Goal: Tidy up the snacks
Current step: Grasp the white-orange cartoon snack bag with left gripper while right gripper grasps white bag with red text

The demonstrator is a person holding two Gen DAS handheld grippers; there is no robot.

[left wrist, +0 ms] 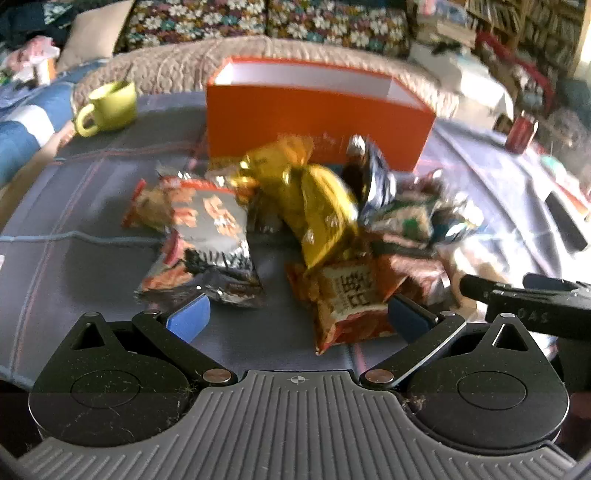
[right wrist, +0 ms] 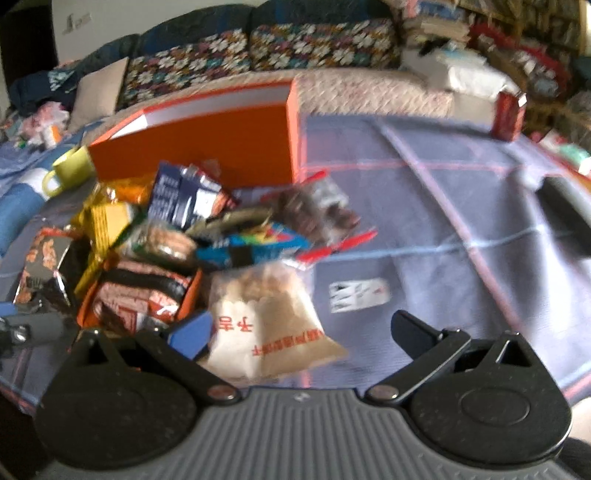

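Nearest, the left gripper (left wrist: 297,317), jaws apart, straddles an orange packet (left wrist: 347,299) at the edge of the snack heap (left wrist: 295,218) before the orange box (left wrist: 314,122) — the right gripper (right wrist: 301,332), jaws apart over a pale bag (right wrist: 266,317), risks dragging overlapping neighbours off the tabletop (right wrist: 424,206).

Green mug (left wrist: 110,107), red can (left wrist: 520,133), floral cushions (left wrist: 258,18), checked tablecloth (right wrist: 443,206)
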